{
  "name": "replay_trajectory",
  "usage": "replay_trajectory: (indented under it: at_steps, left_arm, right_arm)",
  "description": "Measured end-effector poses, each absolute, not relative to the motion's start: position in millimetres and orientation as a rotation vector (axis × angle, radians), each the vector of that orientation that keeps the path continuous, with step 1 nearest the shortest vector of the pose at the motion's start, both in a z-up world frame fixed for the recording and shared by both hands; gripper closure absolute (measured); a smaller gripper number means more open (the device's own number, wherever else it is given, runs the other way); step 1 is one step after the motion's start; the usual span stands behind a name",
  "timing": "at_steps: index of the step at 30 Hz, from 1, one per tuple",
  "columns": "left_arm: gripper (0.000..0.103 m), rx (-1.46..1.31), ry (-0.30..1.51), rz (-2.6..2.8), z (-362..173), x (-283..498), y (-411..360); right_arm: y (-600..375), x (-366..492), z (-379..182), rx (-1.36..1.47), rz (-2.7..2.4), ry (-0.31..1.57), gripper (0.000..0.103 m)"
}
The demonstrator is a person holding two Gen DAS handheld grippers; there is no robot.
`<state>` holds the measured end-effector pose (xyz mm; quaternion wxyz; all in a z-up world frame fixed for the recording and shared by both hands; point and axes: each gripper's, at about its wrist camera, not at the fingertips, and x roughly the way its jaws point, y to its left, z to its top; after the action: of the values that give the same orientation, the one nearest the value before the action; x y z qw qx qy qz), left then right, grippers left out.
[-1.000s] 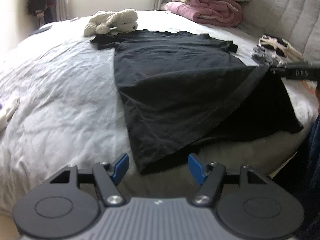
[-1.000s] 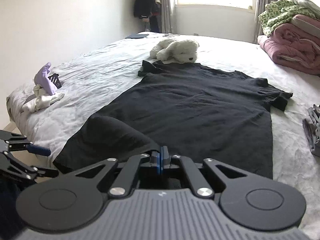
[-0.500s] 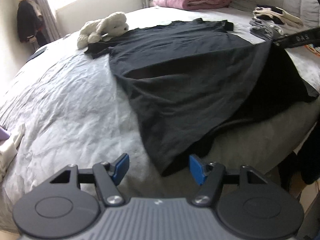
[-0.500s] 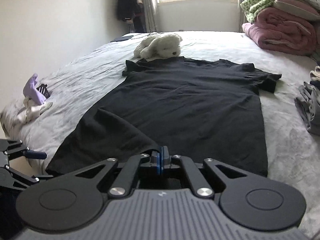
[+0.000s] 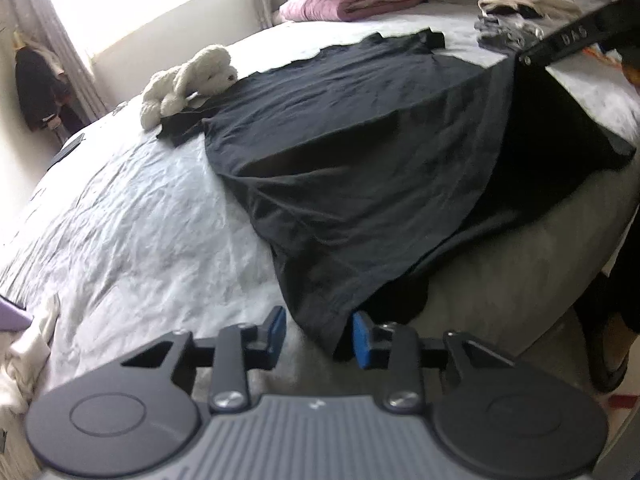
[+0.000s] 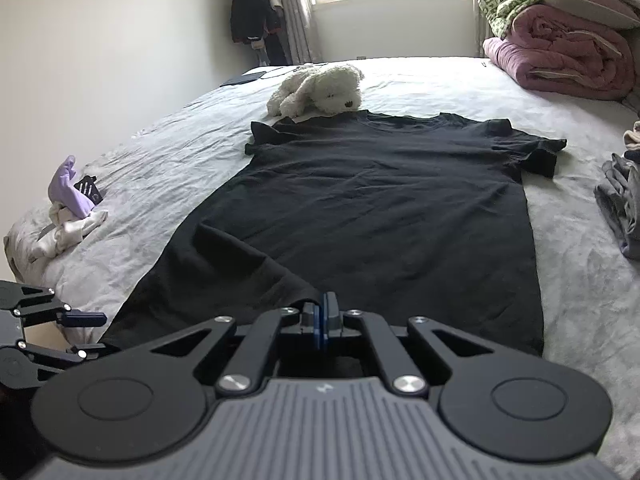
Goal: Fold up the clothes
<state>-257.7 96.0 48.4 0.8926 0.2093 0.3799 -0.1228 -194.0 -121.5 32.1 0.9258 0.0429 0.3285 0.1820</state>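
Gripping black T-shirt (image 6: pixel 384 208) hem: right gripper (image 6: pixel 325 322), jaws closed.

Bare bedsheet (image 6: pixel 568 240) lies open right of the black T-shirt (image 6: pixel 380 208), up to the grey clothes pile (image 6: pixel 624 204). On the left, open sheet runs to a purple glove (image 6: pixel 68 188) on white cloths. A plush dog (image 6: pixel 320 90) blocks the far collar; rolled pink blankets (image 6: pixel 560 56) occupy the far right.
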Motion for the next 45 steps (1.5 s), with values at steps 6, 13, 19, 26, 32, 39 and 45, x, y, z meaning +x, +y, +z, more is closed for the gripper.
replay_trajectory:
  at_steps: [6,13,19,26,32,39,45]
  left_arm:
    - [0.073,0.476,0.761,-0.265,47.2,-251.1,88.0]
    - [0.100,0.531,0.721,-0.208,46.7,-245.6,84.9]
    - [0.101,0.444,0.662,-0.122,68.9,-247.2,111.0]
    - [0.101,0.371,0.622,-0.063,75.6,-249.4,126.4]
    - [0.101,0.323,0.645,-0.087,73.1,-247.2,129.7]
    - [0.101,0.280,0.650,-0.096,77.3,-245.9,132.7]
    - [0.101,0.211,0.655,-0.092,79.4,-245.9,140.3]
  right_arm:
    - [-120.6,-195.9,25.8,0.073,0.384,0.688,0.101]
    - [-115.7,-210.8,9.4,-0.127,0.328,0.695,0.090]
    - [-143.2,-250.6,-20.1,-0.341,0.205,0.733,0.080]
    - [-172.7,-263.6,-15.7,-0.309,0.012,0.662,0.075]
    - [-152.0,-294.4,2.3,-0.362,0.209,0.586,0.068]
    - [-104.7,-309.4,-0.5,-0.482,0.322,0.548,0.043]
    - [-95.8,-294.2,-15.8,-0.501,0.210,0.570,0.047]
